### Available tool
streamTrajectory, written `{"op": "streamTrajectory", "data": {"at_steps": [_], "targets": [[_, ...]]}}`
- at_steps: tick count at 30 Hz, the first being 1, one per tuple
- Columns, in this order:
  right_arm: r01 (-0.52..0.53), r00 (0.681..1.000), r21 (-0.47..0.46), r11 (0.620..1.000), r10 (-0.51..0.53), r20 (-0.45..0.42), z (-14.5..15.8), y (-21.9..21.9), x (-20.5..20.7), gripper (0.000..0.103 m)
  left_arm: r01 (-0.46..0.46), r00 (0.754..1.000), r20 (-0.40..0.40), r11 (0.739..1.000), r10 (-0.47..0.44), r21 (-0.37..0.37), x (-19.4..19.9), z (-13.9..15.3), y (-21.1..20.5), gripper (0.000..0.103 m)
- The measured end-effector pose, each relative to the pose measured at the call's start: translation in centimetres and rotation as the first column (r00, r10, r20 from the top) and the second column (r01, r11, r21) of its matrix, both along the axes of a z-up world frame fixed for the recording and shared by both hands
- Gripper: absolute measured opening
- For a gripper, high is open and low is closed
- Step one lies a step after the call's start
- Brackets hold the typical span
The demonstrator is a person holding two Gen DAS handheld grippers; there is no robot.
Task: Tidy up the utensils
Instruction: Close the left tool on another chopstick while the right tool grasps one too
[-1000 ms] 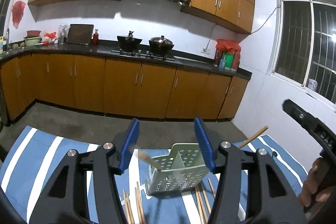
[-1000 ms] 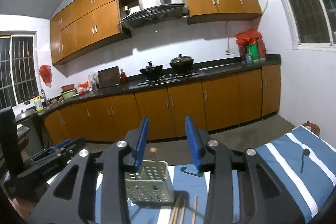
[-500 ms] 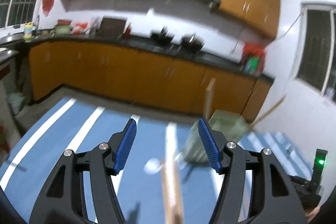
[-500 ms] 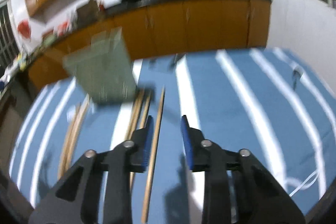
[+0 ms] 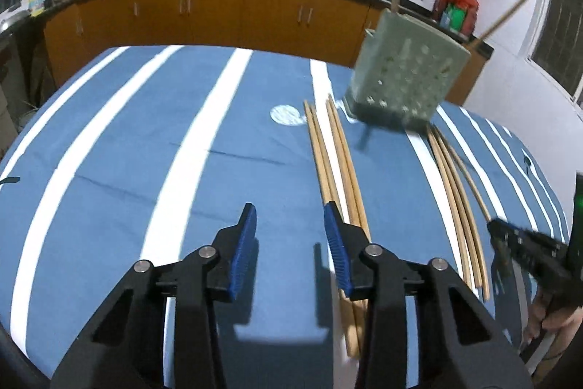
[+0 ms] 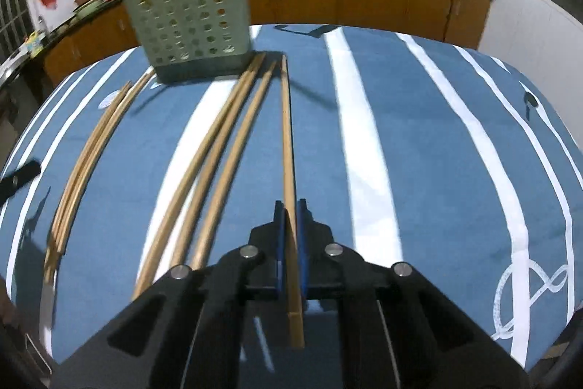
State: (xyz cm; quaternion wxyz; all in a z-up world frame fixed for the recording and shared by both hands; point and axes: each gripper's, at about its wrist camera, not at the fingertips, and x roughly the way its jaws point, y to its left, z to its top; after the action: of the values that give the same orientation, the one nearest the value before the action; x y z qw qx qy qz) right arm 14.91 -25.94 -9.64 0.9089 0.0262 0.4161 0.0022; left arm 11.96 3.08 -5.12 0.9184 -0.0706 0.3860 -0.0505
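A: One chopstick (image 6: 288, 148) sits between the right gripper (image 6: 290, 211) pads. Jaws have just been closing, now pinched on it near its thick end. It lies on the striped blue cloth (image 6: 437, 141), long axis running straight ahead along the fingers, thin tip pointing at the green perforated caddy (image 6: 189, 24).

B: Left side?

A: Left gripper (image 5: 289, 217) is partly open, jaws have just been narrowing, nothing between the pads. A bundle of chopsticks (image 5: 335, 163) lies just off its right finger, not between the fingers, axis also running away toward the caddy.

B: Which hand is nearer the caddy?

A: Can't rank them. It stands at the far end of the cloth in both views, ahead-left for the right hand, ahead-right for the left. Two sticks already stand in it.

B: Next?

A: My guess: right lifts, tips the stick upright, drops it in. Left needs to shift right to straddle its bundle.
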Motion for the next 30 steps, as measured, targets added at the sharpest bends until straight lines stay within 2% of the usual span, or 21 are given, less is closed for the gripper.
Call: {"op": "streamTrajectory", "data": {"at_steps": [4,12,20,23,27,30], "targets": [[0.057,0.998,0.015,0.998,-0.057,-0.007,0.0,-1.2,0.2,0.008,0.046,0.999,-0.011,0.999,-0.046,0.012,-0.2,-0.4,-1.0,0.031],[0.051,0.999,0.003,0.999,-0.051,-0.002,-0.2,-1.2,0.2,0.008,0.111,0.992,-0.064,0.991,-0.106,0.073,0.1,-1.6,-3.2,0.021],[0.049,0.999,-0.014,0.999,-0.049,-0.002,-0.2,-1.0,0.0,0.008,0.114,0.989,-0.107,0.989,-0.104,0.097,0.2,-2.4,-3.4,0.021],[0.039,0.999,-0.007,0.999,-0.039,-0.003,-0.2,-0.8,-0.1,0.012,0.114,0.989,-0.106,0.987,-0.102,0.110,0.4,-2.4,-3.7,0.020],[0.006,1.000,-0.023,1.000,-0.006,0.002,-0.2,0.0,-0.2,0.010,0.100,0.991,-0.106,0.988,-0.088,0.116,1.0,-2.5,-3.5,0.008],[-0.013,1.000,-0.020,1.000,0.013,0.001,-0.2,0.3,0.0,0.008,0.073,0.993,-0.106,0.989,-0.060,0.127,2.1,-2.5,-2.6,0.008]]}}
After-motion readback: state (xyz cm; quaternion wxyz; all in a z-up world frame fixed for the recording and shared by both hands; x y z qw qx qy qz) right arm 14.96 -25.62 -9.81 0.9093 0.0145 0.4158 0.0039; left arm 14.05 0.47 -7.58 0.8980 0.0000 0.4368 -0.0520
